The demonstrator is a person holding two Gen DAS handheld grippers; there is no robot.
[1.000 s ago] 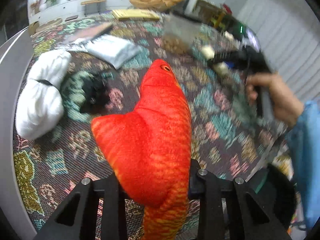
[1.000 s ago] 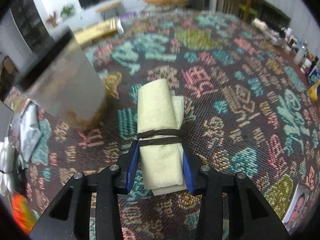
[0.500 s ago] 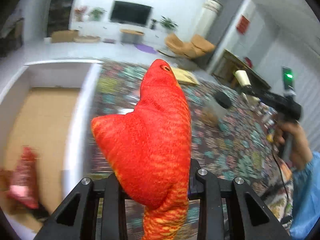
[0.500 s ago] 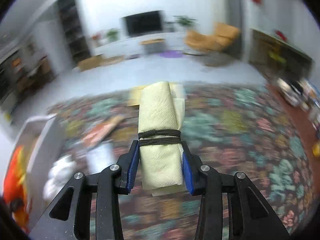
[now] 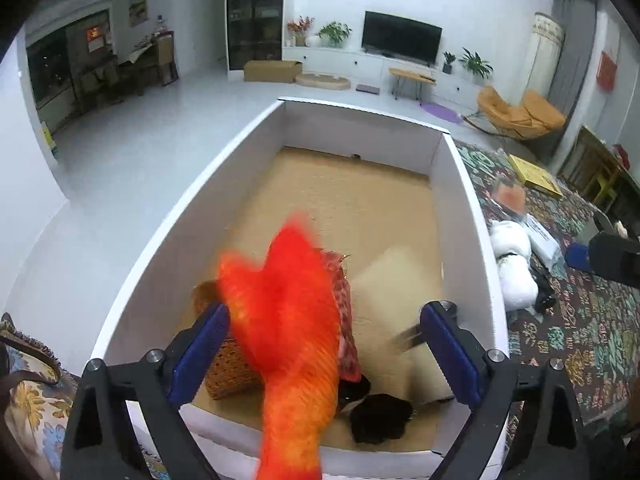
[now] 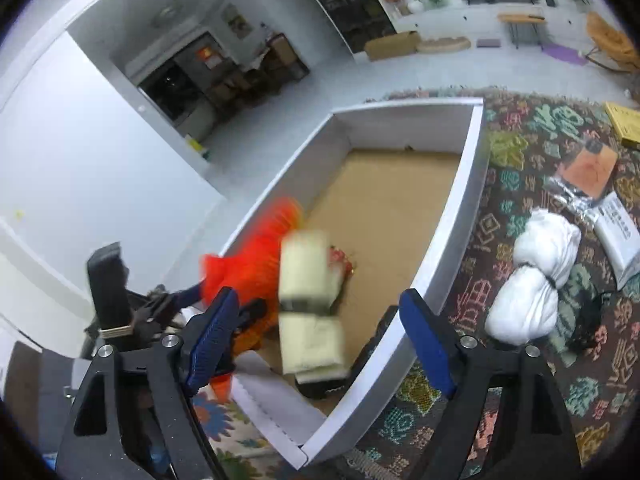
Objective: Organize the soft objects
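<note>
My left gripper jaws are opening; the orange plush fish drops free over the white box. My right gripper jaws are opening, the tied cream towel roll loose between them above that box.

Both jaws now opening: fish toy and towel roll loose above the white box.

A black flat-screen television stands on a long white low cabinet against the far wall, with green potted plants at either end. An orange lounge chair sits on the pale floor near the patterned woven carpet's far edge, beside a small wooden side table.
</note>
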